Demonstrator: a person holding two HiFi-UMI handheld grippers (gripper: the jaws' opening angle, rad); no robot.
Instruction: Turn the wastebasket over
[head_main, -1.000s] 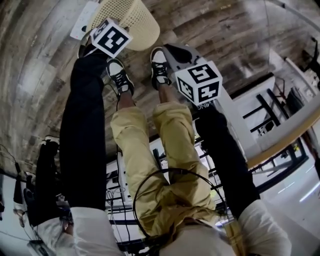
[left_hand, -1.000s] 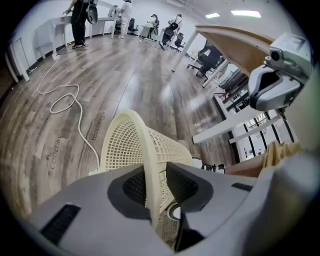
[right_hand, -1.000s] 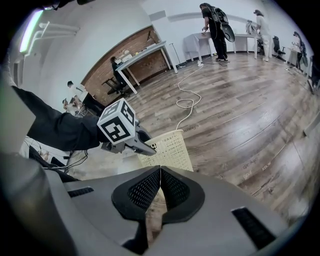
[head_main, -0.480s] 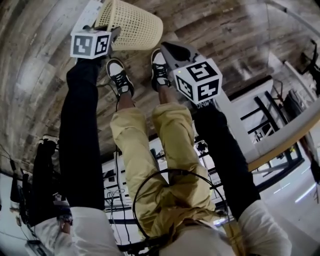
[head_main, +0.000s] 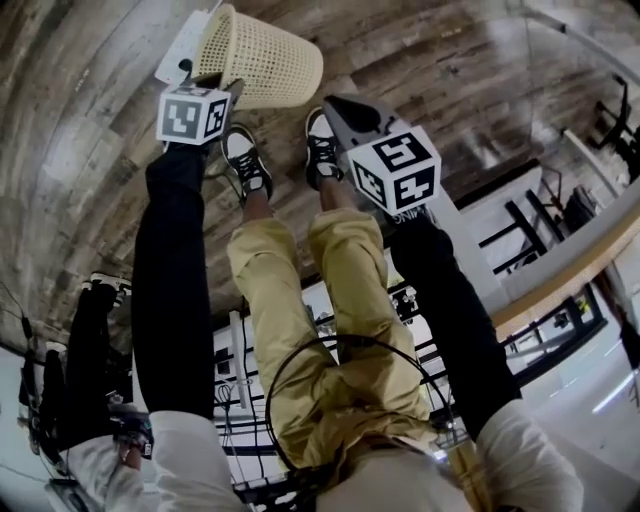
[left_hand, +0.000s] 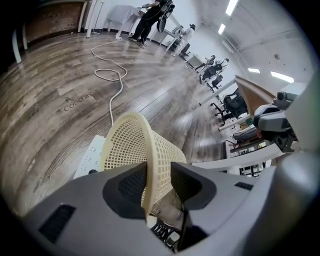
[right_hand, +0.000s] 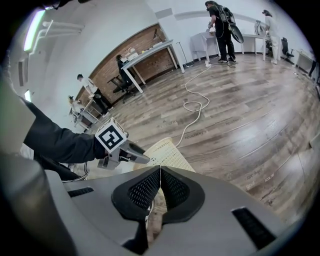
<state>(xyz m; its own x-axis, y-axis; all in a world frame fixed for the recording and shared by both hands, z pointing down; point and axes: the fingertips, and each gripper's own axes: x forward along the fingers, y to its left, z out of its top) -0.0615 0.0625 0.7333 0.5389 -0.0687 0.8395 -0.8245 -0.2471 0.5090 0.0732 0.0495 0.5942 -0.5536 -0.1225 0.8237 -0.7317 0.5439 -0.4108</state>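
Rolled about its own axis and drawn back a little toward the person's shoes, the left gripper sits squarer in the head view than a second ago. The wastebasket has swung round with it, so its whole latticed side is in sight where only a rounded part showed before. The right gripper has hardly shifted.

The cream wastebasket lies tilted over the wooden floor, just ahead of the shoes and beside a white power strip. Whether it rests on the boards I cannot tell. Its rim stands between the left gripper's jaws, one jaw inside the mouth and the other outside the wall. These jaws are opening: the rim lies against the inner pad, and a gap shows at the outer one. The right gripper hangs apart from the basket, its jaws pressed together with nothing between them. A pale cable snakes across the floor farther off.
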